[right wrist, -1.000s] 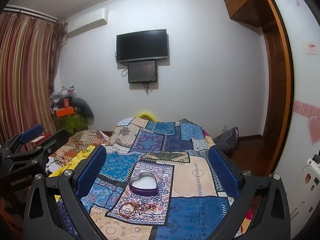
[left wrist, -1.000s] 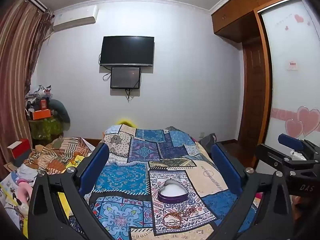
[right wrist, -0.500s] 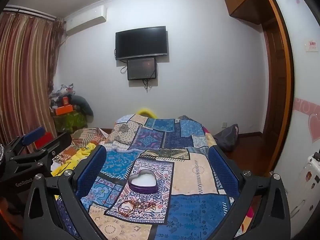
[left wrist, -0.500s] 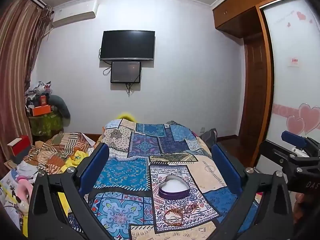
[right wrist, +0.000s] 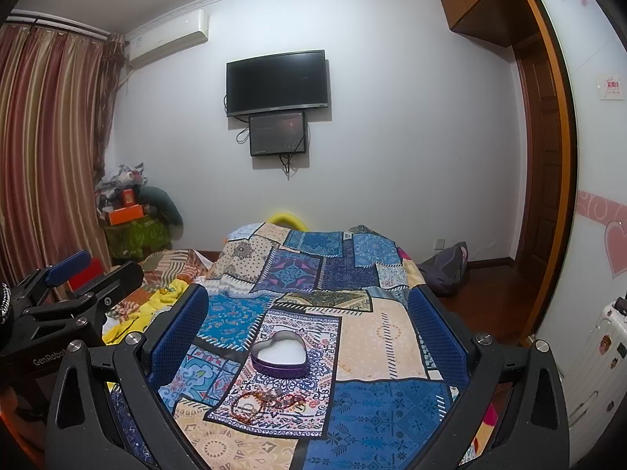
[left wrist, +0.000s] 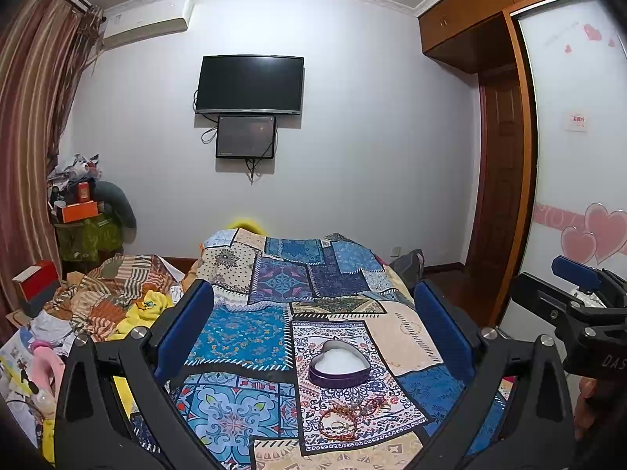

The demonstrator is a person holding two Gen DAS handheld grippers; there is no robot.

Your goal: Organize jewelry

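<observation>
A purple heart-shaped box [left wrist: 339,364] with a white lining lies open on the patchwork bedspread [left wrist: 243,337]; it also shows in the right wrist view [right wrist: 279,356]. A tangle of beaded bracelets and rings [left wrist: 350,417] lies just in front of it, also seen in the right wrist view [right wrist: 268,401]. My left gripper [left wrist: 313,329] is open and empty, held above the bed short of the box. My right gripper [right wrist: 307,325] is open and empty too, beside the left one [right wrist: 62,301].
The patchwork bedspread also fills the right wrist view [right wrist: 376,344]. Crumpled clothes and bedding [left wrist: 109,301] lie at the left. A dark bag [right wrist: 446,270] sits on the floor at the right, near a white suitcase [right wrist: 595,356]. A TV [left wrist: 249,84] hangs on the far wall.
Both grippers have tilted down and moved slightly forward, so the box and jewelry sit higher in view. Both stay open.
</observation>
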